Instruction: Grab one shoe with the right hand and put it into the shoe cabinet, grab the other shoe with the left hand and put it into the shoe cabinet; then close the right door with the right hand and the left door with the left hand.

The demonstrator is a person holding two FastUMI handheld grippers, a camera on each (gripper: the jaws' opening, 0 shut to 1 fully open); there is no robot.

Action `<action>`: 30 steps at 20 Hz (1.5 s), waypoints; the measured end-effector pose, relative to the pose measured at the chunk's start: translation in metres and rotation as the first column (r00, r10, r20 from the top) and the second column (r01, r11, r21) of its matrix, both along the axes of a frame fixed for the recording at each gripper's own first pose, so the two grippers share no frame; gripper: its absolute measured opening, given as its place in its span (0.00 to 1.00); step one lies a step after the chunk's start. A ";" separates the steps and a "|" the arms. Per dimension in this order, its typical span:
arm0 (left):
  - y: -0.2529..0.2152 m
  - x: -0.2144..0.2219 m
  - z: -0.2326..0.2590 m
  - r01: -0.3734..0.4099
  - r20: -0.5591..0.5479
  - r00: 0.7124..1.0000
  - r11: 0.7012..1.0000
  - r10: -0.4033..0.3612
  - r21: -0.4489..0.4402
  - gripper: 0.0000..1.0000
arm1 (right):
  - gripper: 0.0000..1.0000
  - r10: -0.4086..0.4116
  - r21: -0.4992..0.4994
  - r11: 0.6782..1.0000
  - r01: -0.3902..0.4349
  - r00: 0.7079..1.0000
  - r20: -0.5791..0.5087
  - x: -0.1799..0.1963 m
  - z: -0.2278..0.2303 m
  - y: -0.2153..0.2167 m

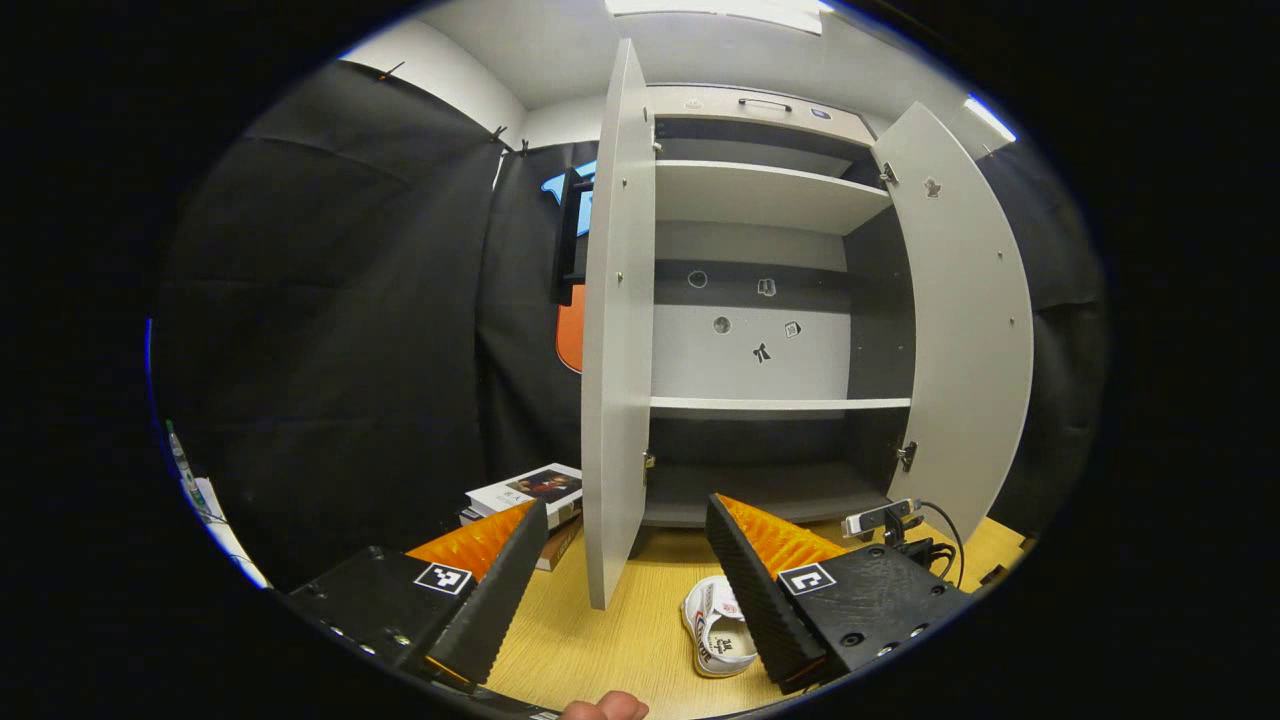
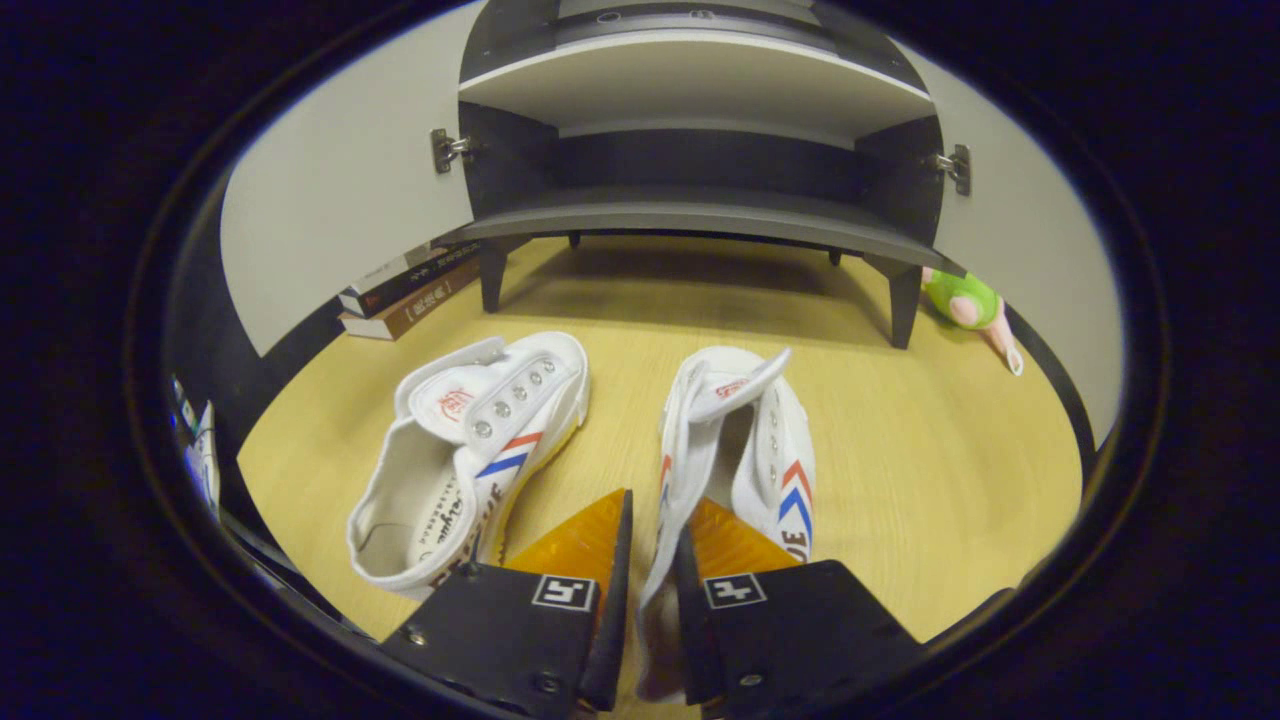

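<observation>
right tongs (image 2: 652, 560) pinched on the side wall of the right shoe (image 2: 735, 450) for lifting off the tabletop (image 2: 950, 470) toward the shoe cabinet (image 2: 700, 215) (left tongs (image 1: 625, 560) gaping, idle).

shoes (image 2: 470, 450): white canvas, probably | floor (image 2: 900, 450): smooth wood-look | cabinet doors (image 1: 615, 330): matt panel

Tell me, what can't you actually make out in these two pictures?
- Left gripper view: one shoe is half hidden behind a finger of the left gripper.
- Right gripper view: the heel of the shoe in the right gripper is covered by its fingers.
- Right gripper view: the green toy is partly behind the cabinet leg.
- The books titles are too small.
</observation>
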State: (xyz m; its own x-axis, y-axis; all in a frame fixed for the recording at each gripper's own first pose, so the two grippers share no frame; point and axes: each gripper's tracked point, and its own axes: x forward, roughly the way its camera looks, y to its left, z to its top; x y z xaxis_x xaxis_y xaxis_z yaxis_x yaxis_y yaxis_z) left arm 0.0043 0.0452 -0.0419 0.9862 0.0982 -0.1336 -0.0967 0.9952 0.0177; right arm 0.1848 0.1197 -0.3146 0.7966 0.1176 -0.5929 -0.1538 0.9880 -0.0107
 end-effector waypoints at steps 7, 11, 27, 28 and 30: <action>-0.003 0.001 -0.014 -0.005 -0.034 0.999 0.999 0.004 -0.035 0.95 | 0.04 0.051 -0.104 0.994 -0.041 0.994 0.100 0.004 0.017 -0.008; -0.006 0.004 -0.015 0.002 -0.037 0.999 0.999 -0.003 -0.040 0.95 | 0.04 0.072 -0.079 0.995 -0.061 0.986 0.149 -0.005 0.051 -0.009; -0.045 0.010 -0.016 0.087 -0.009 0.996 0.993 -0.088 -0.076 0.95 | 0.04 0.090 -0.086 0.995 -0.050 0.825 0.558 0.004 0.326 -0.019; -0.045 0.009 -0.016 0.088 -0.013 0.996 0.993 -0.089 -0.073 0.95 | 0.04 0.093 -0.093 0.995 -0.048 0.817 0.569 0.019 0.344 -0.020; -0.047 0.008 -0.019 0.090 -0.016 0.996 0.994 -0.091 -0.064 0.95 | 0.01 0.095 -0.107 0.993 -0.041 0.816 0.570 0.055 0.376 -0.022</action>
State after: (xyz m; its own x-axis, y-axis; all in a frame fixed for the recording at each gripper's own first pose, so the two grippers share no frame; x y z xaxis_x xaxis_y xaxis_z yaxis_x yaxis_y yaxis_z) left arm 0.0123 -0.0014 -0.0605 0.9879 -0.0002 -0.1552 -0.0068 0.9990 -0.0441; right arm 0.2396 0.0975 0.0610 0.9870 0.1548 -0.0421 -0.1602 0.9663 -0.2016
